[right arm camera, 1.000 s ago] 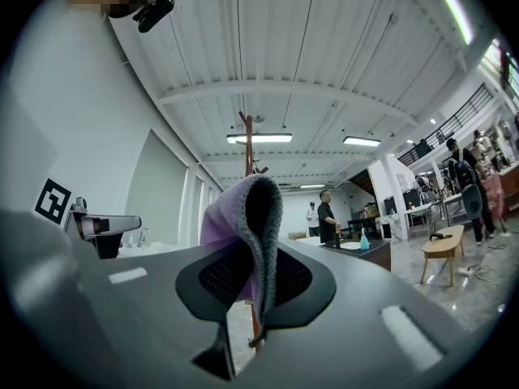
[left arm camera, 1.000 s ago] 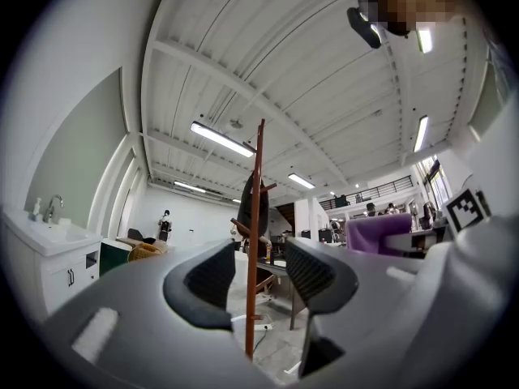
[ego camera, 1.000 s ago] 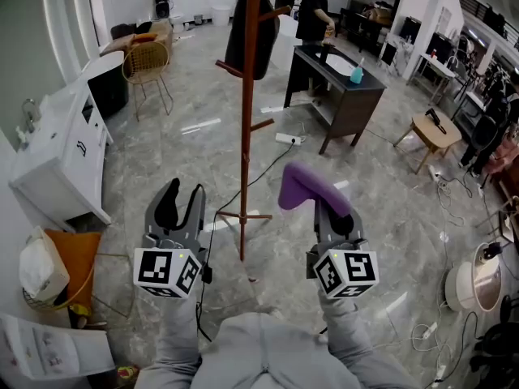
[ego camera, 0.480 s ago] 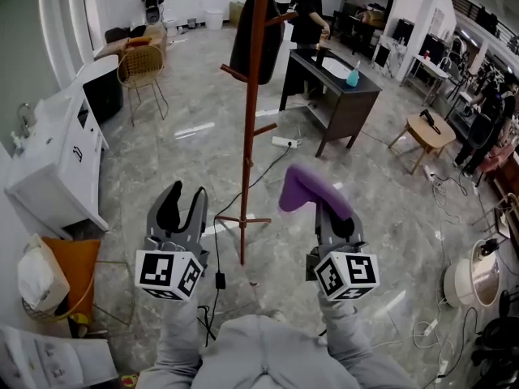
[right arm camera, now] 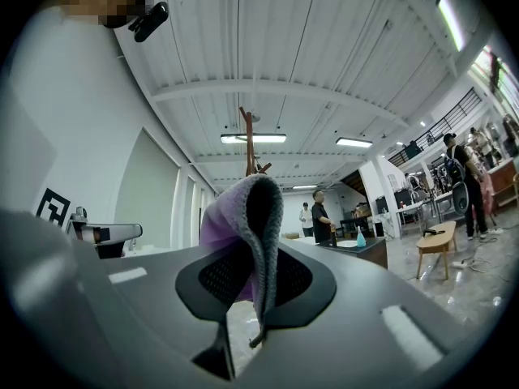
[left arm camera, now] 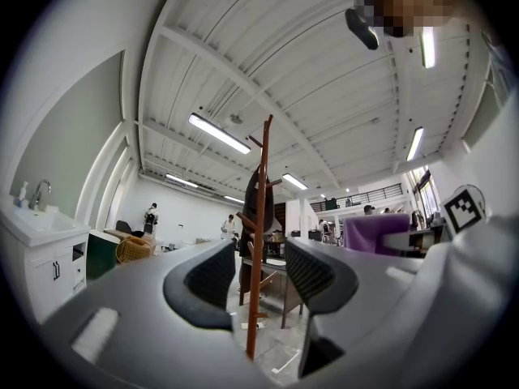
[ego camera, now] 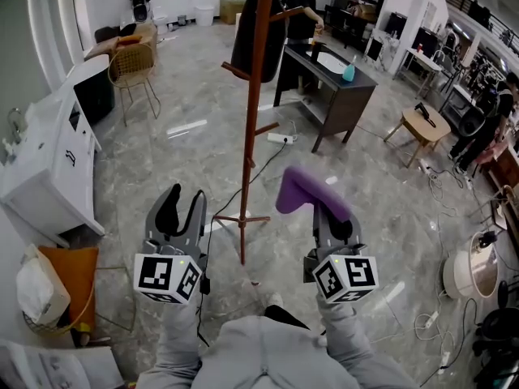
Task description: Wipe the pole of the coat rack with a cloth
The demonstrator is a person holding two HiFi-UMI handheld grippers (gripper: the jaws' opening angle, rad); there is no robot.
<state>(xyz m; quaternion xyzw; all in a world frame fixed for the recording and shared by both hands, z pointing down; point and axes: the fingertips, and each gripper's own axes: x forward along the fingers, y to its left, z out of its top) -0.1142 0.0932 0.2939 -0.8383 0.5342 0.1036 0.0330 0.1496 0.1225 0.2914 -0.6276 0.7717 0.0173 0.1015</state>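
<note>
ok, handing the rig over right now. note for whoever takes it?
Grippers: left gripper open and empty, low and left of the pole. The right gripper is shut on the cloth, which sticks up out of its jaws.
Things: pole upright on the floor ahead, between the two grippers in head view. A coat hangs near its top.
Done: cloth is gripped. It is not touching the pole.
Left: bring the cloth to the pole and wipe along it, probably working around the coat.
</note>
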